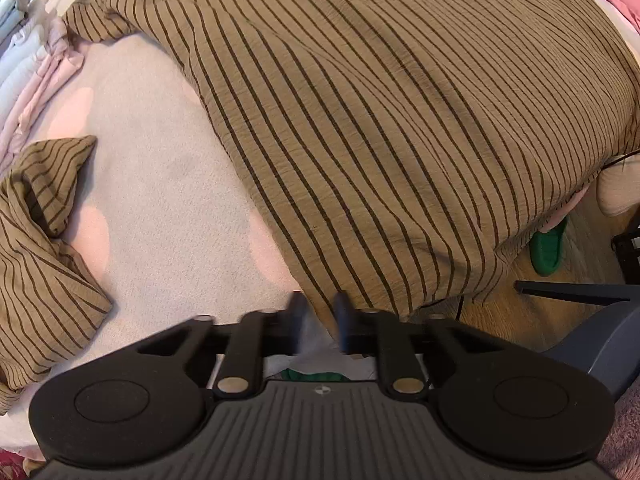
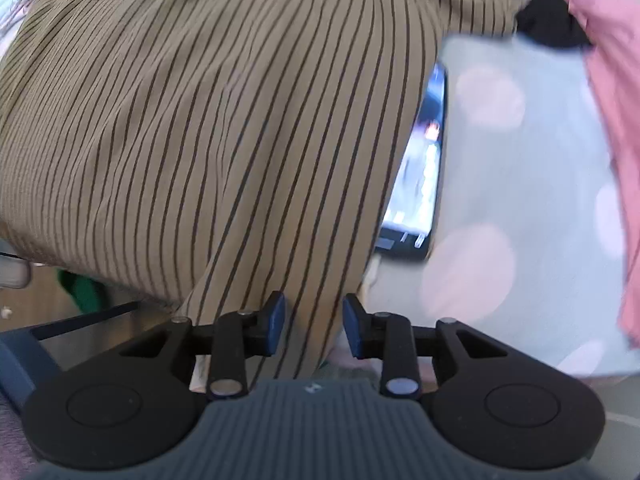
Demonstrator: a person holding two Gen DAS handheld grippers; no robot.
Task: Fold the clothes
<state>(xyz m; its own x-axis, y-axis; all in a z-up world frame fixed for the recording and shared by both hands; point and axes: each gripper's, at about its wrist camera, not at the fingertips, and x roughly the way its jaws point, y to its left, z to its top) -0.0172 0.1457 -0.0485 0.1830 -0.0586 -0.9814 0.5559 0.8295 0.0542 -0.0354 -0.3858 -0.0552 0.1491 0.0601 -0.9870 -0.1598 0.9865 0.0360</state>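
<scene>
A tan garment with thin dark stripes [image 1: 380,120] lies spread over the bed, and its near hem hangs over the bed's edge. My left gripper [image 1: 320,310] points down at the garment's near left corner. Its blurred fingers stand close together with the hem's edge between them, shut on it. In the right wrist view the same striped garment [image 2: 200,120] fills the left and middle. My right gripper [image 2: 314,320] is open over a narrow fold of the fabric that runs between its blue pads.
A second striped piece [image 1: 44,240] lies crumpled at the left on the pale bedspread with pink dots [image 1: 160,200]. Folded pale clothes [image 1: 28,60] are stacked far left. A lit phone [image 2: 422,160] lies half under the garment. Pink cloth [image 2: 600,100] sits right. A green thing [image 1: 548,248] is on the floor.
</scene>
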